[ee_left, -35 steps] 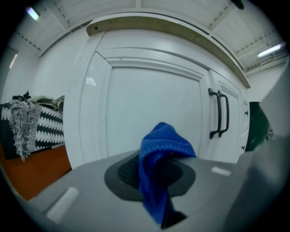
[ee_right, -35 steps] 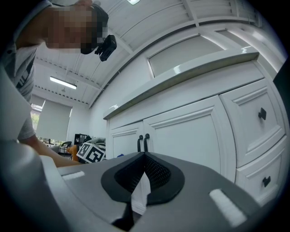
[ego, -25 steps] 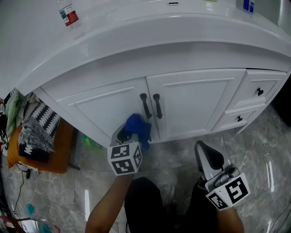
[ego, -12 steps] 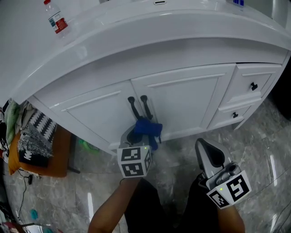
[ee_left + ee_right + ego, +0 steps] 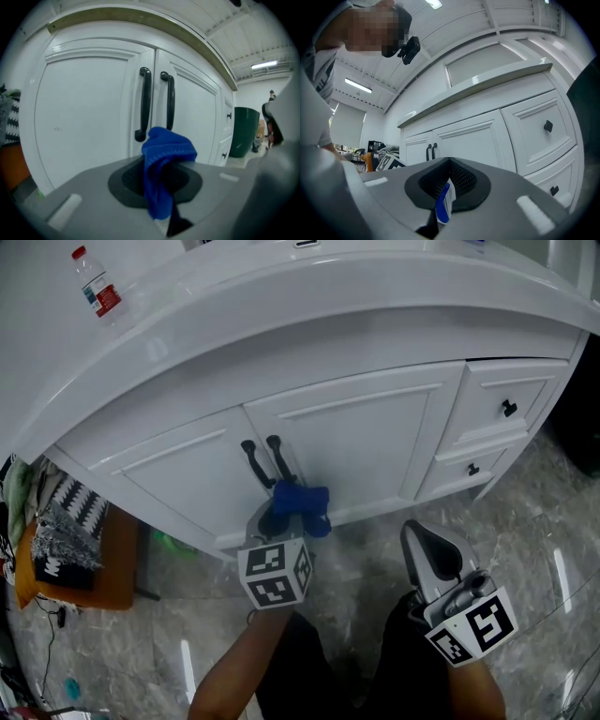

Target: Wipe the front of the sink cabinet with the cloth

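Note:
The white sink cabinet (image 5: 375, 432) has two doors with a pair of black handles (image 5: 262, 460) at the seam. My left gripper (image 5: 283, 514) is shut on a bunched blue cloth (image 5: 301, 502), held at the lower part of the doors just below the handles. In the left gripper view the blue cloth (image 5: 166, 150) sticks up from between the jaws of the left gripper (image 5: 157, 180), in front of the black handles' (image 5: 145, 103) lower ends. My right gripper (image 5: 424, 542) hangs shut over the floor, away from the cabinet. In the right gripper view a small blue-and-white strip shows at the closed jaws of the right gripper (image 5: 447, 187).
Two drawers with black knobs (image 5: 508, 409) sit right of the doors. A bottle (image 5: 97, 292) stands on the countertop. An orange stand with piled fabric (image 5: 66, 540) is at the left. A dark green bin (image 5: 243, 131) stands farther right. The floor is grey marble (image 5: 534, 549).
My left gripper has carried the cloth rightward along the doors, from below-left of the handles to below-right of them. The right gripper has stayed where it was.

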`<action>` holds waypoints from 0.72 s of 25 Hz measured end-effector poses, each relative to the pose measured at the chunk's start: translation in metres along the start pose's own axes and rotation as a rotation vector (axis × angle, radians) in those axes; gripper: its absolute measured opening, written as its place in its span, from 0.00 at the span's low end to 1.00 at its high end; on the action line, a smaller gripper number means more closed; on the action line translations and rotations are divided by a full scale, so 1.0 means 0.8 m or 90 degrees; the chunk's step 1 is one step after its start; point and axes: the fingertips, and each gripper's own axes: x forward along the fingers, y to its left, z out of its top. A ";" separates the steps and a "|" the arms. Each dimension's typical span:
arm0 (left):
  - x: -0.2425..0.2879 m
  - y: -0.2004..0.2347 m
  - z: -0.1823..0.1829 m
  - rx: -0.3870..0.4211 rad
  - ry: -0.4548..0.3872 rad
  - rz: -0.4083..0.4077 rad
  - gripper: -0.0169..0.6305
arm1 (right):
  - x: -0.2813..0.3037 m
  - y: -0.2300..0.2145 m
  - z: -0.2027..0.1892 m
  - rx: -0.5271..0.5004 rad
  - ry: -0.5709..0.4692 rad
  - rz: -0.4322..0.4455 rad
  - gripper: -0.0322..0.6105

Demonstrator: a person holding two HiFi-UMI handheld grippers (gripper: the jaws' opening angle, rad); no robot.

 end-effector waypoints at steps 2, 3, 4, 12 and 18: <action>0.001 -0.013 -0.001 0.002 -0.002 -0.014 0.13 | -0.002 -0.002 0.001 0.001 -0.002 -0.001 0.05; 0.003 -0.018 -0.002 0.001 -0.002 -0.018 0.13 | -0.004 -0.002 0.002 0.001 -0.003 -0.002 0.05; 0.005 -0.021 -0.002 -0.002 -0.004 -0.017 0.13 | -0.005 -0.003 0.002 0.000 -0.003 -0.003 0.05; 0.021 -0.054 -0.001 -0.013 -0.030 -0.012 0.13 | -0.026 -0.021 0.003 -0.002 -0.003 -0.025 0.05; 0.038 -0.082 0.006 -0.013 -0.034 -0.020 0.13 | -0.038 -0.033 0.007 -0.004 -0.006 -0.039 0.05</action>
